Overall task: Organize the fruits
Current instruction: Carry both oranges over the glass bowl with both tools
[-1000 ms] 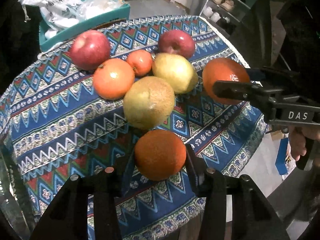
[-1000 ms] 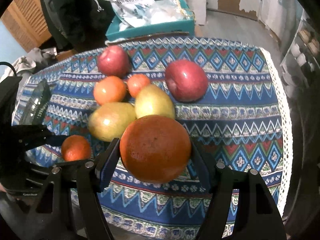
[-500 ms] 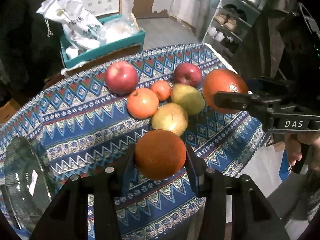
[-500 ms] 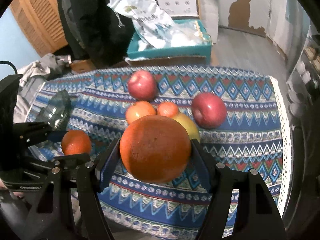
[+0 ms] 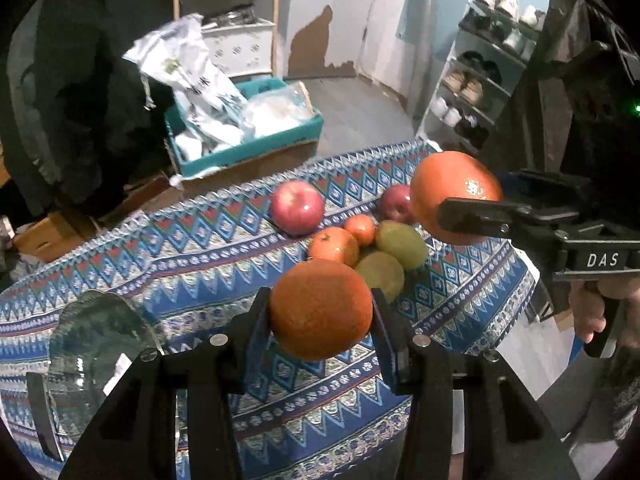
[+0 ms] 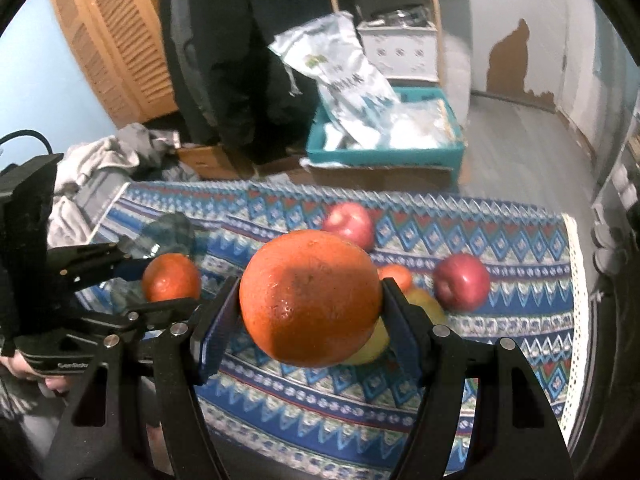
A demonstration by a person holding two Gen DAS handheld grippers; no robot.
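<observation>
- L gripper [image 5: 320, 316] is clenched on my small orange [image 5: 320, 308], held up off the worktop [image 5: 200, 248], nothing under it but cloth.
- R gripper [image 6: 310, 308] is clamped on the big orange [image 6: 310, 298], also lifted clear; in L view that fruit hangs up and to my R, well apart from the small one.
- Key relation: glass bowl [image 5: 96, 340] lies low-left of L gripper, near the worktop's front-left edge. I judge that's the drop spot, so L is much the nearer gripper, R has to cross over.
- In R view the bowl [image 6: 168, 232] sits past L gripper's tip, so L is in R's path; I'd go L first.
- Further back: two pears [image 5: 390, 256], two smaller oranges [image 5: 334, 246] in a touching clump mid-worktop.
- Beyond them, two red apples [image 5: 297, 207], one just behind the clump, one partly hidden by the big orange.
- Past the far edge: teal box [image 5: 248, 136] w/ bags, not my concern.
</observation>
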